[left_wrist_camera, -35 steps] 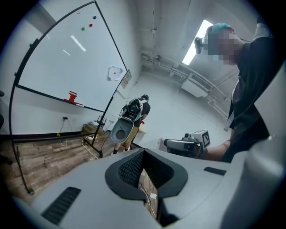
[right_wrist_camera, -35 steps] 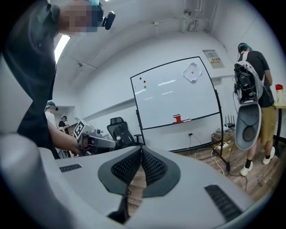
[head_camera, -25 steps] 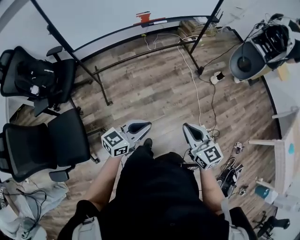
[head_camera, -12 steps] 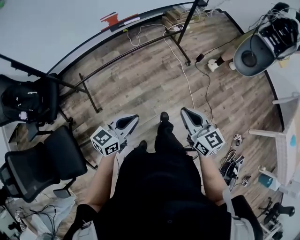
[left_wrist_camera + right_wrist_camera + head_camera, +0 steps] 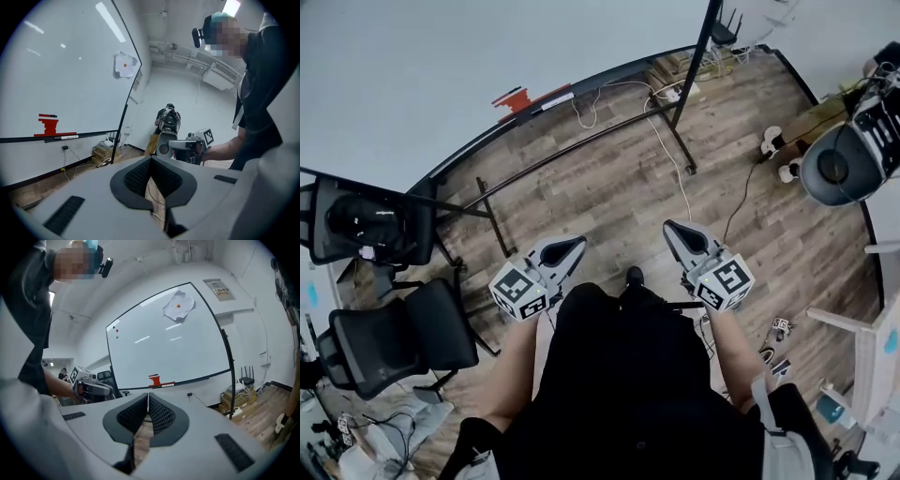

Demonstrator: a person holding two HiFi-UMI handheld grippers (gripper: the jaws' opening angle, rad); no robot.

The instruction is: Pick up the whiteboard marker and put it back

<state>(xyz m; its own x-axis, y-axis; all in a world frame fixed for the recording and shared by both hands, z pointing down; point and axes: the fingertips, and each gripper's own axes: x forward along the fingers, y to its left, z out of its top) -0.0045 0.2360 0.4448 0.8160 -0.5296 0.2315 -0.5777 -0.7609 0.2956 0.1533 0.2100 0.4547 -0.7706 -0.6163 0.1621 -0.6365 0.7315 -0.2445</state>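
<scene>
The whiteboard marker [image 5: 558,97] lies on the whiteboard's tray [image 5: 609,73], beside a red eraser [image 5: 517,97]. In the left gripper view the marker [image 5: 64,137] shows as a white stick under the red eraser [image 5: 48,125]. It appears small in the right gripper view, the marker [image 5: 168,384] just right of the eraser [image 5: 154,379]. My left gripper [image 5: 567,249] and right gripper [image 5: 680,233] are held side by side in front of the person, well short of the board. Both are shut with nothing between the pads. The left gripper [image 5: 150,161] and the right gripper [image 5: 148,396] each point toward the board.
The whiteboard stand's legs [image 5: 495,228] and crossbar [image 5: 581,141] cross the wooden floor ahead. Two black office chairs [image 5: 389,339] stand at the left. A white cable [image 5: 670,141] runs over the floor. Cardboard boxes [image 5: 675,67] and a wheeled machine [image 5: 844,159] stand at the right.
The person has walked on across the floor and the view has swung; the tray with the eraser now sits lower and further left in the head view. Both grippers stay shut and empty.
</scene>
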